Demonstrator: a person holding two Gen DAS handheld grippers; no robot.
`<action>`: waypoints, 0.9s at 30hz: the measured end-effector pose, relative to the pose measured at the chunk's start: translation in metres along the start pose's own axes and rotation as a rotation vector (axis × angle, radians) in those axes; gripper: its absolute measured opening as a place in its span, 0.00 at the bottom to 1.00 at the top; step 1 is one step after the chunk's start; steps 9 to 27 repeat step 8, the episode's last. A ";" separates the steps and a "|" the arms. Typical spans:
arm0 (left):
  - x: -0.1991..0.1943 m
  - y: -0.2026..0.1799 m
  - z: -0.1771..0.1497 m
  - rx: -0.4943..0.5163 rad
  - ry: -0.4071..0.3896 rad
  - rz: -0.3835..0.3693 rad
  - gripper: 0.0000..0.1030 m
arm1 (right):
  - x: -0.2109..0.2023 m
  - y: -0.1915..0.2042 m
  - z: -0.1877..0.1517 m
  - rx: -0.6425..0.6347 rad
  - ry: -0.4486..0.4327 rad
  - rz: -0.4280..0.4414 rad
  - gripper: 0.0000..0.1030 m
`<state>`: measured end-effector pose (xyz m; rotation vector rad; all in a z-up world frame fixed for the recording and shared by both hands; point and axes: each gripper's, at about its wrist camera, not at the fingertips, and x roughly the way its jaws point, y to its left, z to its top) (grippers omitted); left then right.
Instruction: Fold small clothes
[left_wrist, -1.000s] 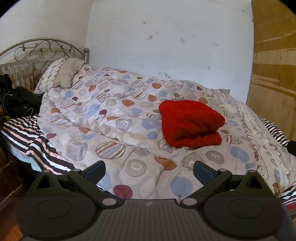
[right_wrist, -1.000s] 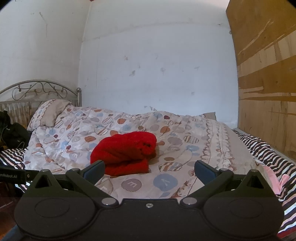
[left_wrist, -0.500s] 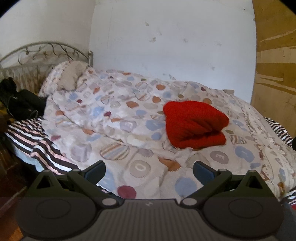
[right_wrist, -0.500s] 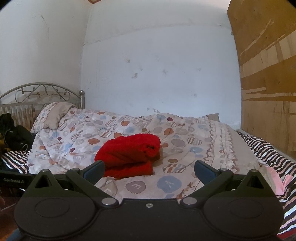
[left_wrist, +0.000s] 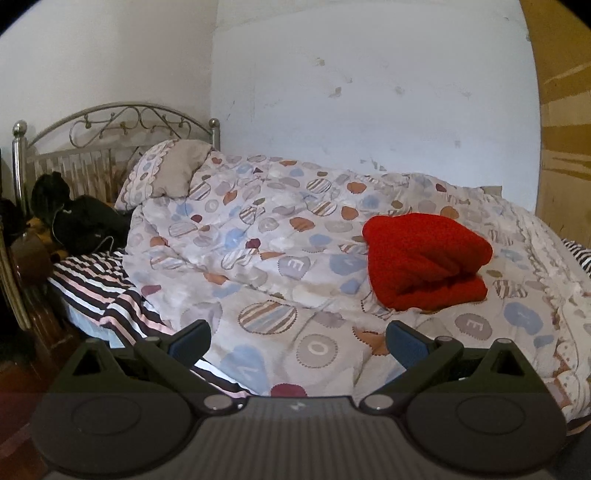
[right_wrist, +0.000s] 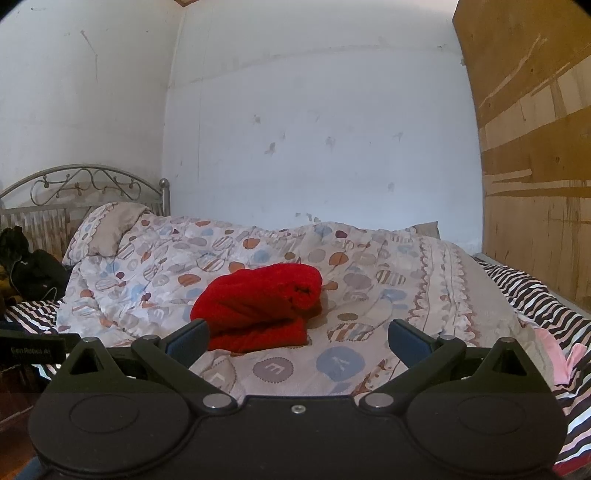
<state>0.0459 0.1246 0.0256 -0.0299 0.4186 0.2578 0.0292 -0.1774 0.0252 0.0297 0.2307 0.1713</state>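
A red fuzzy garment (left_wrist: 424, 258) lies folded into a thick bundle on the patterned duvet (left_wrist: 277, 258). It also shows in the right wrist view (right_wrist: 258, 306). My left gripper (left_wrist: 299, 341) is open and empty, held back from the bed's near edge, with the garment ahead and to the right. My right gripper (right_wrist: 299, 339) is open and empty, also back from the bed, with the garment ahead and slightly left.
A pillow (left_wrist: 166, 173) and a metal headboard (left_wrist: 110, 125) are at the far left. Black clothing (left_wrist: 77, 221) lies on the striped sheet (left_wrist: 99, 291). A wooden panel (right_wrist: 535, 166) stands on the right. A pink cloth (right_wrist: 554, 354) lies at the bed's right edge.
Both grippers have drawn back and tilted up a little, so the bed sits lower in both views. The red garment has not moved. Both grippers stay open.
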 end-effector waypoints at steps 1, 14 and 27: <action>0.000 0.000 0.001 -0.003 -0.001 -0.003 1.00 | 0.000 0.000 0.000 0.001 0.001 0.000 1.00; 0.000 0.002 0.001 -0.010 0.002 -0.018 1.00 | 0.002 0.001 -0.001 0.001 0.010 -0.003 1.00; 0.000 0.002 0.001 -0.010 0.002 -0.018 1.00 | 0.002 0.001 -0.001 0.001 0.010 -0.003 1.00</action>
